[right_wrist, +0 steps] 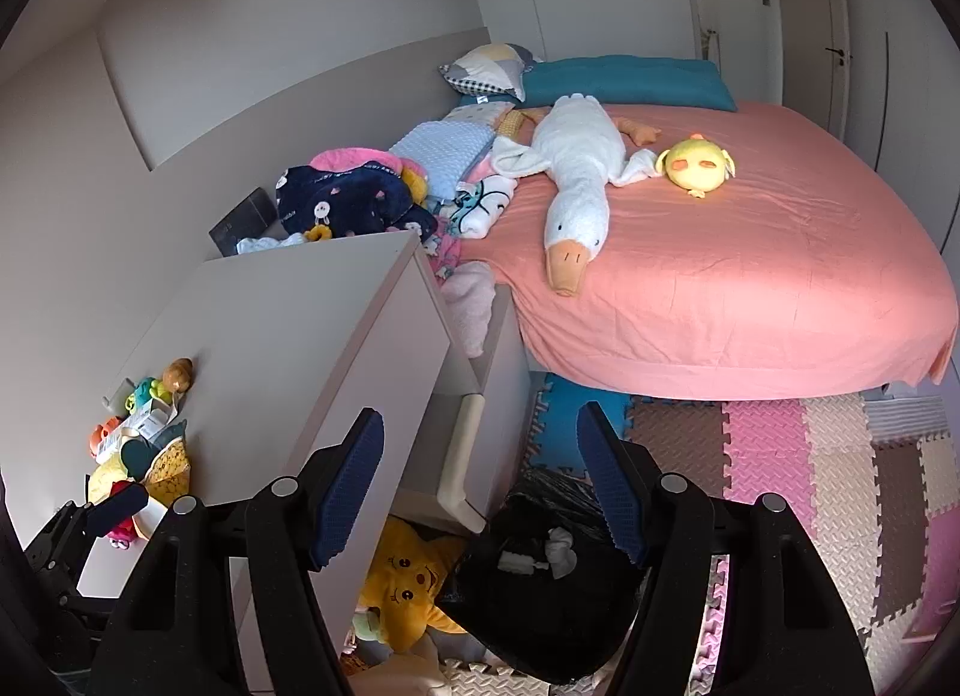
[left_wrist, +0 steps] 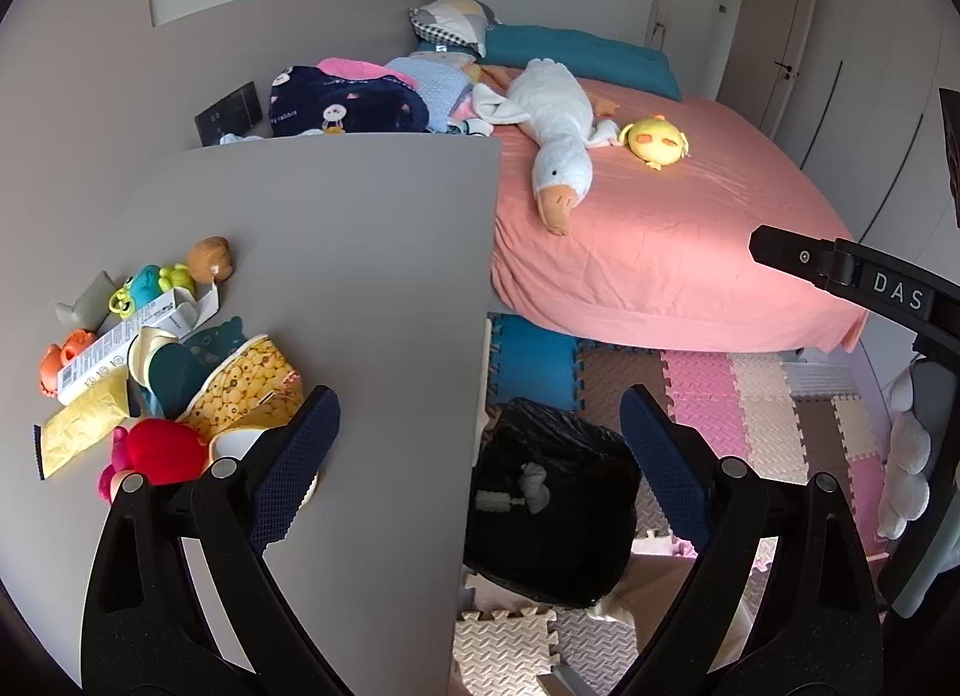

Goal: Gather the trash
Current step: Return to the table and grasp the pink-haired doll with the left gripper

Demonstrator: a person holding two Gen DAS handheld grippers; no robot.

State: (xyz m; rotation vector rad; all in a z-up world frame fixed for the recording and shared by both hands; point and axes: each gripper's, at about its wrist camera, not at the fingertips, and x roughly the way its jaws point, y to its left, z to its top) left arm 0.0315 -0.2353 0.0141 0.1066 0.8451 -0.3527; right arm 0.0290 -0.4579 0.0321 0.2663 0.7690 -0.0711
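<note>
A bin with a black liner (left_wrist: 558,552) stands on the floor by the grey table's (left_wrist: 360,276) edge. A crumpled white tissue (left_wrist: 534,486) and a small white piece (left_wrist: 495,501) lie inside it. My left gripper (left_wrist: 480,462) hangs above the bin's left rim, open and holding nothing. On the table's left lie a white box (left_wrist: 120,336), a yellow packet (left_wrist: 84,426) and a yellow patterned wrapper (left_wrist: 252,390). My right gripper (right_wrist: 483,486) is open and bare over the same bin (right_wrist: 540,594), with the tissue (right_wrist: 561,546) below it.
Small toys (left_wrist: 162,276) and a red plush (left_wrist: 162,450) mix with the pile on the table. A pink bed (left_wrist: 660,228) carries a white goose plush (left_wrist: 552,120) and a yellow chick (left_wrist: 654,141). Foam mats (left_wrist: 750,408) cover the floor. A yellow star cushion (right_wrist: 408,582) sits under the table.
</note>
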